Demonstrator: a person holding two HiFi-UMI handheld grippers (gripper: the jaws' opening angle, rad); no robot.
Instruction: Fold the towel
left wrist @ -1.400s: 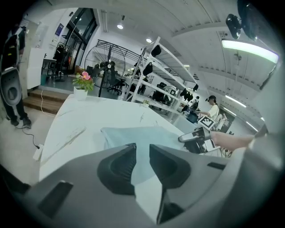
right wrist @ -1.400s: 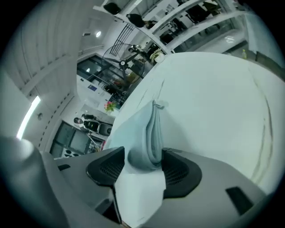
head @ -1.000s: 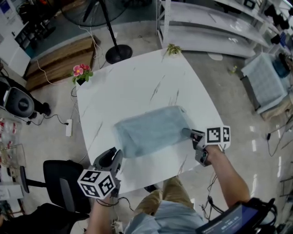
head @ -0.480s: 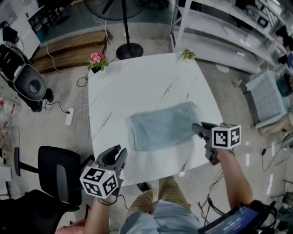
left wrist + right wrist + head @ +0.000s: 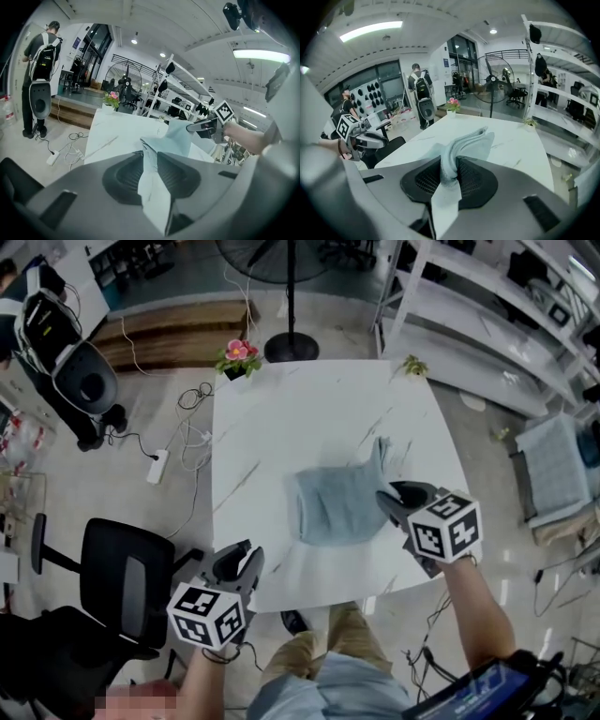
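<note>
A light blue-grey towel (image 5: 337, 507) lies bunched on the white marble table (image 5: 281, 427), right of its middle. My right gripper (image 5: 389, 501) is shut on the towel's right edge and holds it above the table, so one corner stands up. In the right gripper view a thick fold of towel (image 5: 476, 140) is pinched between the pads (image 5: 468, 173). My left gripper (image 5: 246, 563) hovers open over the table's front left edge, apart from the towel. Only bare table shows between its jaws, with the towel (image 5: 180, 136) just ahead.
A pot of pink flowers (image 5: 236, 352) and a small plant (image 5: 412, 365) stand on the table's far corners. A fan stand (image 5: 286, 343), white shelving (image 5: 487, 343), an office chair (image 5: 122, 582) and floor cables (image 5: 157, 465) surround the table. A person with a backpack (image 5: 44, 61) stands farther off.
My right gripper has risen and rolled with the towel's right edge. The towel, flat and wide before, is now narrower and bunched. My left gripper stays near the front left edge.
</note>
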